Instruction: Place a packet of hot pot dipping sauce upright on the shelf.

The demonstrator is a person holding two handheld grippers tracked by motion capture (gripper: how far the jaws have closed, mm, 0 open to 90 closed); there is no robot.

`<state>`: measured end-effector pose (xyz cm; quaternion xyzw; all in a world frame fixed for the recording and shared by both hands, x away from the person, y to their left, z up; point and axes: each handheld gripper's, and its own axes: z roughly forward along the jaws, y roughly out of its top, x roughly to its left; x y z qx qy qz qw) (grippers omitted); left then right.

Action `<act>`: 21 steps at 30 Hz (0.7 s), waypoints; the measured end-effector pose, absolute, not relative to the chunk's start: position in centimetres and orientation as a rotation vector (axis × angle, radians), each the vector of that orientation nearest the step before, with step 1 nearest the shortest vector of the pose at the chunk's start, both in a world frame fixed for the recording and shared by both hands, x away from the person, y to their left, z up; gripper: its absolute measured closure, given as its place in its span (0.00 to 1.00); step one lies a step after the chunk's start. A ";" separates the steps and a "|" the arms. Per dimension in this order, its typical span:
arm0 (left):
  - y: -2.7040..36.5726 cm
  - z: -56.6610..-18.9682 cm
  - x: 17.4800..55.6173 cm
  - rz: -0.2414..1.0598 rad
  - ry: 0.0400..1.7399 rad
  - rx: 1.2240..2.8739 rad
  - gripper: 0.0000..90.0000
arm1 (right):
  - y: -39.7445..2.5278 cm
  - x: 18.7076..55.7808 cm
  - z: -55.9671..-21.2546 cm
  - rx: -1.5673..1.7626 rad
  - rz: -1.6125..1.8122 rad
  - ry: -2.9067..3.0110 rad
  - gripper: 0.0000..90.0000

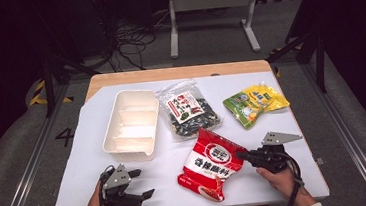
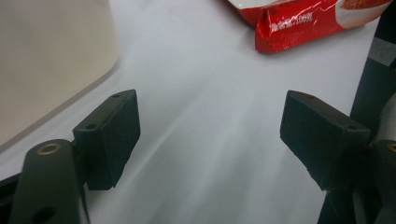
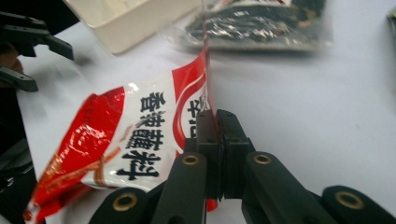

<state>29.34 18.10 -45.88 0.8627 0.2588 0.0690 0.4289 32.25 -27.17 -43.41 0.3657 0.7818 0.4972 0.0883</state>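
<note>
Bare white table (image 1: 77,177) lies open across the lower left of the high view, between the white tray (image 1: 131,125) and the red packet (image 1: 210,163). At upper centre the tray, dark snack bag (image 1: 190,109) and red packet crowd together. The right edge below the yellow pouch (image 1: 255,103) is open.

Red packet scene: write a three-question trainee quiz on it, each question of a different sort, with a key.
1. True or false: the right gripper is shut on an edge of the red packet.
2. Which thing lies nearest the left gripper?
A. the white divided tray
B. the yellow-green pouch
C. the clear bag of dark snacks
3. Fill in: the left gripper's jaws stand ____ with bare white table cover between them.

Key: 1 true; 2 A; 3 open
</note>
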 end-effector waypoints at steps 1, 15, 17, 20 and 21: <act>17.8 -45.8 29.4 0.168 0.639 2.155 0.23 | -26.9 32.3 -43.1 1.071 1.489 2.321 1.00; 13.6 -45.4 30.3 0.075 0.571 2.156 0.23 | -23.4 32.6 -39.2 0.845 1.620 2.241 1.00; 13.0 -45.2 30.4 0.072 0.560 2.155 0.23 | -23.1 32.5 -38.7 0.807 1.653 2.230 1.00; 12.4 -44.8 30.6 0.062 0.548 2.137 0.22 | -22.7 32.0 -38.1 0.759 1.694 2.220 1.00; 12.2 -44.7 30.7 0.056 0.544 2.127 0.22 | -22.6 31.9 -37.9 0.744 1.710 2.215 1.00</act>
